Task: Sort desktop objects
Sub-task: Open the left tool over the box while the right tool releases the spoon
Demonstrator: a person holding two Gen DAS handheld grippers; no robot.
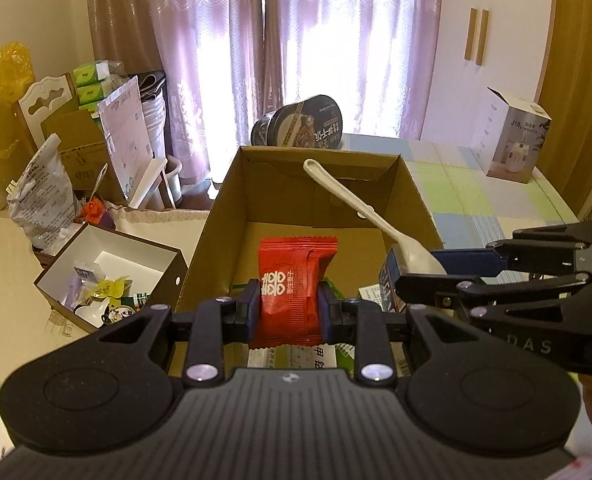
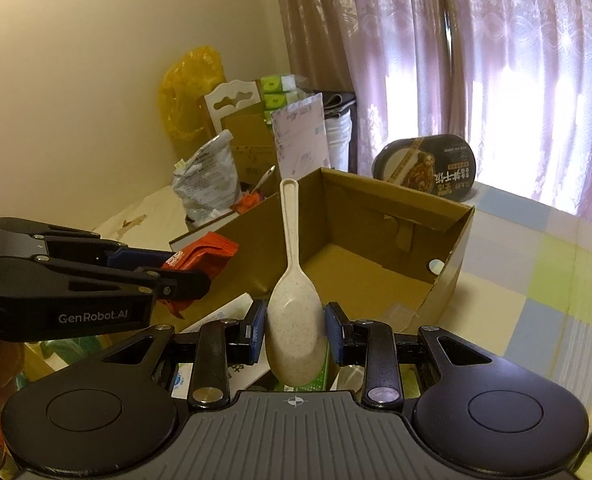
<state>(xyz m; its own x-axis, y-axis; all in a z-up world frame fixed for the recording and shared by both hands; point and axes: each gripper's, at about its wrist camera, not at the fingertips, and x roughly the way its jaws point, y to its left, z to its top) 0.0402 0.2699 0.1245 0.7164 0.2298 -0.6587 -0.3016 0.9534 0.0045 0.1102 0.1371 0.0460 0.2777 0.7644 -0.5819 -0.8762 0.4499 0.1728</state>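
Between the pads of my left claw (image 1: 288, 307) sits a red sachet (image 1: 293, 280), pinched at its sides, long axis pointing ahead into the open cardboard box (image 1: 231, 200). My right claw (image 2: 294, 334) is closed to the width of a speckled spoon (image 2: 293, 304), gripping its bowl, handle pointing away over the box's near wall. Both claws hang at the box's near edge above packets inside it; the box floor lies directly ahead and below, so either item, I judge, needs only lowering forward. A white box (image 1: 111, 248) stands left on the desk (image 2: 536, 288).

Home room, prob. bedroom: lilac curtains (image 1: 316, 40) behind checked bedsheet (image 1: 496, 196), household clutter (image 1: 95, 128) left of curtains.
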